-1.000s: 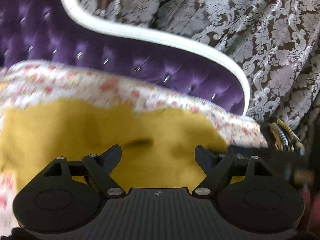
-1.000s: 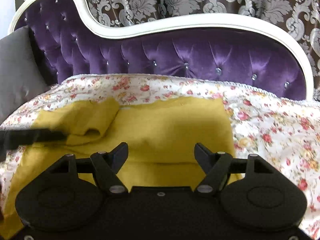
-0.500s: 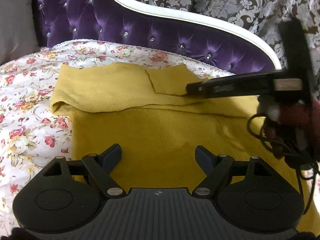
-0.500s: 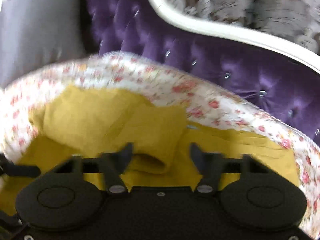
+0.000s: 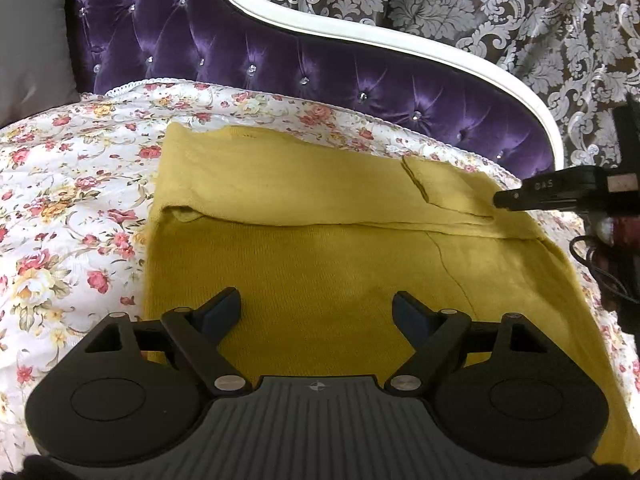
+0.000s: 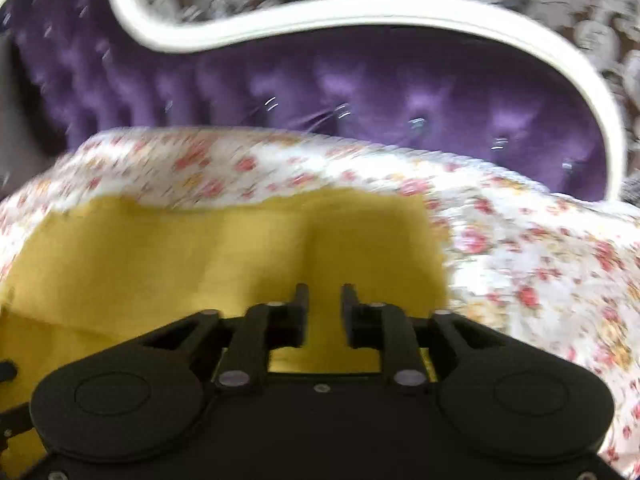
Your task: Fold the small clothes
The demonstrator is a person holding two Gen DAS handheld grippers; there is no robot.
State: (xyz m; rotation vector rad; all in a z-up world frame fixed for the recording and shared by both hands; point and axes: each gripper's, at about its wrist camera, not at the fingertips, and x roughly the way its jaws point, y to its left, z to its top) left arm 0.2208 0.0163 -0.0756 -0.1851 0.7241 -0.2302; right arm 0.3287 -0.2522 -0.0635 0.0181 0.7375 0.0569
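Observation:
A mustard-yellow knit garment (image 5: 320,264) lies flat on a floral sheet (image 5: 68,208), its far part folded toward me with a small flap at the right. My left gripper (image 5: 316,310) is open and empty, hovering over the garment's near middle. My right gripper (image 6: 324,300) has its jaws almost together with a narrow gap, over the yellow garment (image 6: 224,248) near its right edge; the view is blurred and I cannot tell whether cloth is pinched. The right gripper also shows in the left wrist view (image 5: 504,200) at the folded flap's right end.
The sheet covers a purple tufted sofa (image 5: 280,56) with a white frame (image 5: 360,36). A grey cushion (image 5: 28,32) sits at the far left. Patterned curtains (image 5: 520,12) hang behind. Cables (image 5: 600,264) dangle at the right.
My right gripper's jaws have gone from wide open to nearly shut and it has swung right along the garment. My left gripper has swung to face the sofa back and stayed open.

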